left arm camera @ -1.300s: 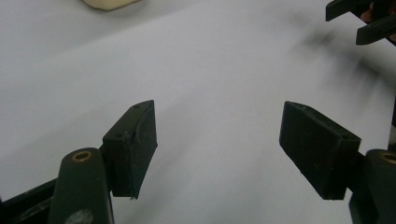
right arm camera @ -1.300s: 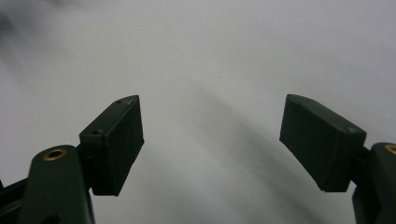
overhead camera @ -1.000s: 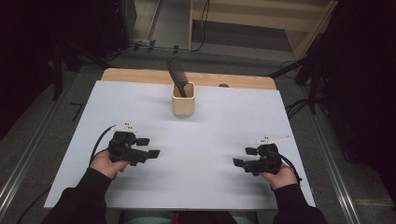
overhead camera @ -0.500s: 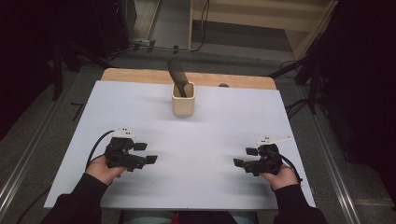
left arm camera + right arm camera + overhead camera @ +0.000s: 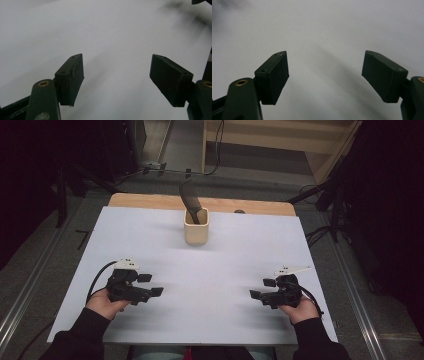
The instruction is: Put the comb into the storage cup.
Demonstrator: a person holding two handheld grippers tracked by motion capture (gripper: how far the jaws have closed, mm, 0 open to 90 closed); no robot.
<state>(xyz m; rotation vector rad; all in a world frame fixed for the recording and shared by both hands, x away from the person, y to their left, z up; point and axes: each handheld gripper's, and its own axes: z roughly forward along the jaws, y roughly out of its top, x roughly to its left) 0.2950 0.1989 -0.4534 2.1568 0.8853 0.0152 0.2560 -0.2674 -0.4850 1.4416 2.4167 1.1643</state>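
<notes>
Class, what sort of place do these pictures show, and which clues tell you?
Probably a lab or recording workspace: a white-topped table with one cup, cables on the floor, and handheld grippers, left and right.

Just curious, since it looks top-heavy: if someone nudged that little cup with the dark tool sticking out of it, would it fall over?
Possibly. The cup is small and taller than wide, and the dark tool leans out well above its rim, so a push near the top might tip it. It stands on the smooth white table, so a low push would more likely slide it.
</notes>
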